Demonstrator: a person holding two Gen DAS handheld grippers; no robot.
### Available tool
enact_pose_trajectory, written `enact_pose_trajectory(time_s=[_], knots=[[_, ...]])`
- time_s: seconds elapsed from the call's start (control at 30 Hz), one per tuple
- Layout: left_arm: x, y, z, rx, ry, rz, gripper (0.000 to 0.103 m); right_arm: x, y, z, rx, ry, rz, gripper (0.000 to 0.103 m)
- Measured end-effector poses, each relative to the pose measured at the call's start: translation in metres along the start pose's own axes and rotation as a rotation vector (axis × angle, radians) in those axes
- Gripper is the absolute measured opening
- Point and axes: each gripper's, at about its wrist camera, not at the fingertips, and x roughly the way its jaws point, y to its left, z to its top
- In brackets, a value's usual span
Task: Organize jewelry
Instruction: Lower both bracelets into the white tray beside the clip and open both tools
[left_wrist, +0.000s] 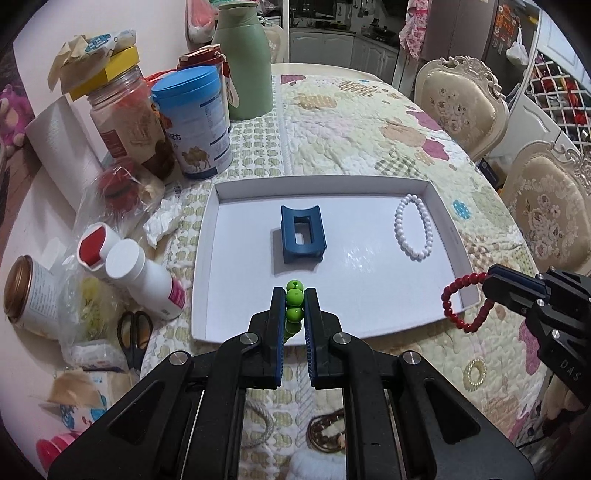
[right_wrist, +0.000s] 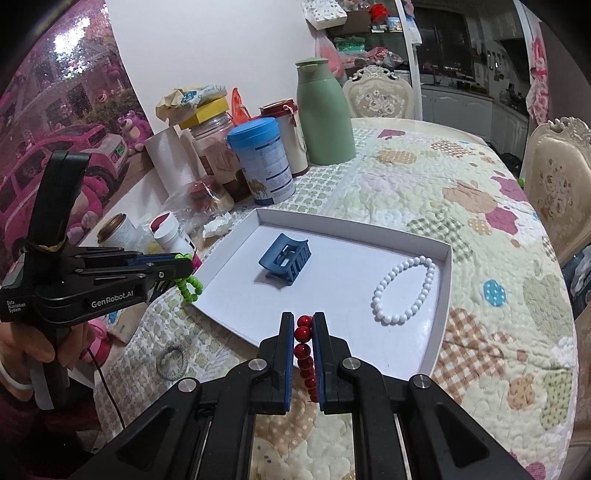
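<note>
A white tray (left_wrist: 207, 258) lies on the quilted table and also shows in the right wrist view (right_wrist: 441, 295). In it lie a blue hair claw (left_wrist: 303, 234) (right_wrist: 286, 260) and a white bead bracelet (left_wrist: 413, 227) (right_wrist: 404, 290). My left gripper (left_wrist: 294, 295) is shut on a green bead bracelet (left_wrist: 294, 297) above the tray's near edge; it shows in the right wrist view (right_wrist: 186, 264) with the green beads (right_wrist: 190, 286) hanging below. My right gripper (right_wrist: 303, 321) is shut on a red bead bracelet (right_wrist: 303, 343) over the tray's near right part; it shows in the left wrist view (left_wrist: 487, 282) with the red loop (left_wrist: 456, 304).
Jars, a blue-lidded can (left_wrist: 192, 122), a green thermos (left_wrist: 243, 59), bottles and scissors (left_wrist: 133, 338) crowd the table's left side. A pearl ring-shaped piece (left_wrist: 475, 373), a brown bead bracelet (left_wrist: 327, 430) and a hair tie (right_wrist: 170, 360) lie on the quilt near me. Chairs stand on the right.
</note>
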Motion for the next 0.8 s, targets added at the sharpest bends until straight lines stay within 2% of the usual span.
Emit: enact_pose_trajectory(time_s=[0.5,0.7,0.8], knots=[[0.044,0.028,0.029,-0.034,0.042,0.008,0.008,0.052,0.010,0.026,-0.014,0.064,0.030,0.009],[0.070,0.031,0.033,-0.049,0.084,-0.004,0.008,0.085,0.010,0.035,-0.043,0.119,0.046,0.009],[0.082,0.031,0.036,-0.051,0.098,-0.004,0.008,0.106,-0.001,0.044,-0.046,0.143,0.027,0.009]])
